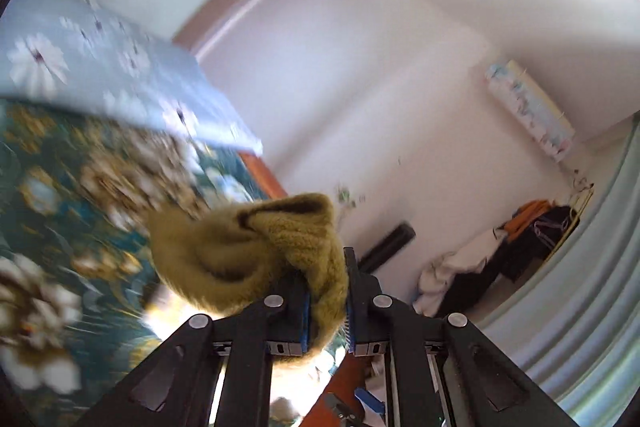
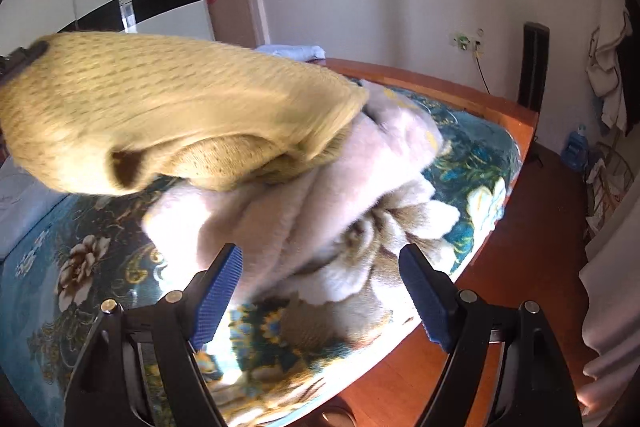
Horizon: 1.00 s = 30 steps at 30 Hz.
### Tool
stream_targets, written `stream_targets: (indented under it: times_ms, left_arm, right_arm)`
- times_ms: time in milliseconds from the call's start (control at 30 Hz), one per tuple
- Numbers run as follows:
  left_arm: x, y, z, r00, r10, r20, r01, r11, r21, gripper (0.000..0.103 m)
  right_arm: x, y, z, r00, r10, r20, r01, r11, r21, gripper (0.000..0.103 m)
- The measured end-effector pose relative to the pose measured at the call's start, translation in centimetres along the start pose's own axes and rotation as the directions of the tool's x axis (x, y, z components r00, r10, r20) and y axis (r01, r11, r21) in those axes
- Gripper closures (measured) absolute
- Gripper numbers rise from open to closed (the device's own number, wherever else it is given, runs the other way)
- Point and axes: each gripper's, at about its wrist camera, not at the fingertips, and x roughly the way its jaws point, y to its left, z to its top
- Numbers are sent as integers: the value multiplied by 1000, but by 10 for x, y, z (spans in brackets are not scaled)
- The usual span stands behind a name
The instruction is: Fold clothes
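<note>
My left gripper (image 1: 327, 301) is shut on a mustard-yellow knit sweater (image 1: 248, 255) and holds it up above the bed; the view is tilted and blurred. In the right wrist view the same yellow sweater (image 2: 160, 107) hangs across the upper left, lifted off a pale pink fleece garment (image 2: 304, 203) that lies bunched on the bed. My right gripper (image 2: 320, 291) is open and empty, just in front of the pink garment, low over the bedspread.
The bed has a teal floral blanket (image 2: 80, 267) and a wooden frame edge (image 2: 460, 87). A light blue floral pillow (image 1: 100, 75) lies at the far side. Clothes are piled by the wall (image 1: 500, 255). Wooden floor (image 2: 540, 227) lies to the right.
</note>
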Motion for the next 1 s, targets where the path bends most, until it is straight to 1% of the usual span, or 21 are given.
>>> stream_targets:
  times_ms: [100,133,200,267,300,400,467,567,667,733,767,833,933,967,1000]
  left_arm:
    - [-67,15,12,996,46,81,-47,999,10,90]
    - [-94,22,14,991,75,111,-77,997,16,90]
    - [-129,32,16,981,131,144,-136,990,28,90]
    - [-173,44,14,961,219,170,-228,973,30,90]
    - [-192,51,12,950,252,184,-260,966,17,97]
    - [-249,71,7,911,349,222,-353,935,-22,97]
    - [-281,96,-3,883,402,245,-392,916,-90,97]
    - [-320,124,-19,858,446,257,-412,894,-175,97]
    - [-350,143,-39,842,463,278,-407,882,-236,97]
    - [-364,155,-48,830,487,271,-419,866,-272,97]
    - [-360,168,-50,828,500,253,-425,855,-296,97]
    - [-359,189,-56,822,530,211,-451,830,-327,97]
    - [-351,224,-66,791,601,119,-531,769,-356,97]
    - [-347,236,-69,779,620,90,-554,749,-363,97]
    - [-344,244,-72,776,627,70,-565,740,-365,96]
  right_arm:
    - [-8,26,1,999,40,0,-40,998,-40,21]
    - [-10,37,1,998,58,-6,-59,997,-52,21]
    - [-11,58,-2,995,101,-19,-103,992,-80,21]
    - [-13,86,-6,988,152,-38,-156,980,-123,21]
    - [-14,101,-9,982,181,-51,-187,971,-150,21]
    - [-14,150,-19,967,237,-93,-253,938,-235,21]
    - [-13,182,-26,954,273,-121,-297,911,-285,21]
    - [-10,222,-36,933,319,-167,-358,871,-336,21]
    - [-10,256,-42,914,351,-202,-404,833,-379,21]
    - [-11,271,-43,906,366,-214,-423,811,-403,21]
    - [-13,276,-45,900,376,-218,-434,801,-412,21]
    - [-9,282,-46,894,383,-230,-447,793,-415,21]
    - [4,279,-48,897,362,-254,-440,796,-417,21]
    - [7,276,-50,896,360,-262,-442,788,-429,21]
    - [8,273,-52,892,360,-272,-448,774,-447,21]
